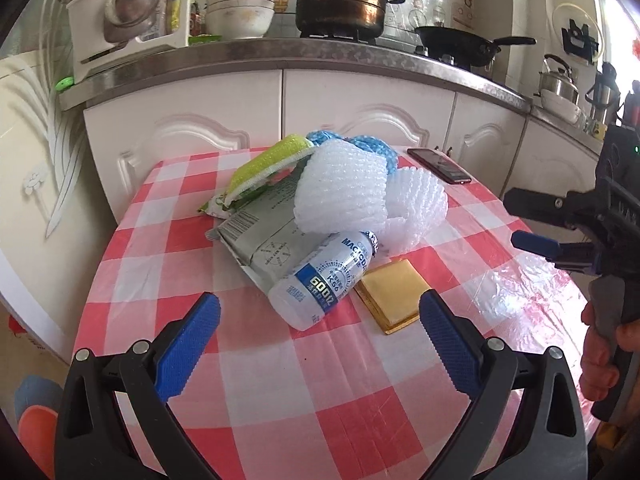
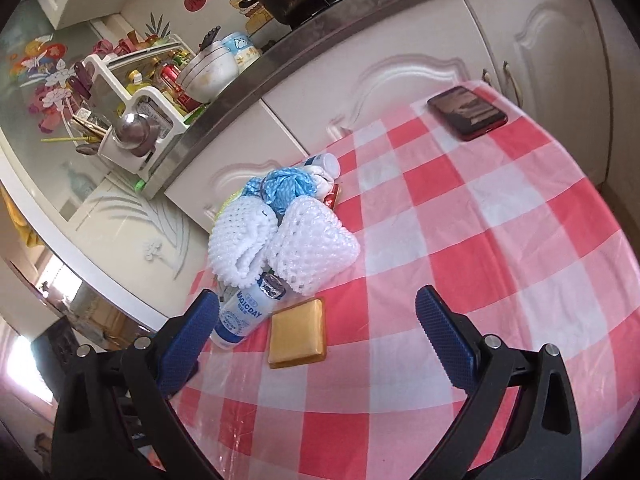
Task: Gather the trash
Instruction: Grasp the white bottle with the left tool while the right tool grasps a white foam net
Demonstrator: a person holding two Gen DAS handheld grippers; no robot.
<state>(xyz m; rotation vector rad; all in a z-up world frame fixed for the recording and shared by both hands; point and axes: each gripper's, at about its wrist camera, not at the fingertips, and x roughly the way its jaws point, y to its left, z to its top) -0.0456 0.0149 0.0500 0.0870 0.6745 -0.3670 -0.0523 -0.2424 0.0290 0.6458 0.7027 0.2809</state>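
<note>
hovering my left gripper [image 1: 320, 332] with its fingers spread wide and empty, i see the white bottle [image 1: 320, 280] lying on its side on the checked tablecloth [image 1: 280, 400], its base just ahead of the gap between my fingertips. its long axis runs away from me and slightly to the right, capped end tucked under the white foam nets [image 1: 344, 196], body resting on a grey wrapper [image 1: 256, 240]. so my fingers straddle it across its width, which i judge suits a straight push forward and a pinch.

my right gripper [image 2: 316, 308] is also spread and holds nothing. from there the bottle sits beside my left fingertip, off centre, with the gold packet [image 2: 297, 338] nearer the middle. i judge the left hand better lined up for the bottle, the right for the packet. a phone [image 2: 467, 112] lies well apart at the far corner.
</note>
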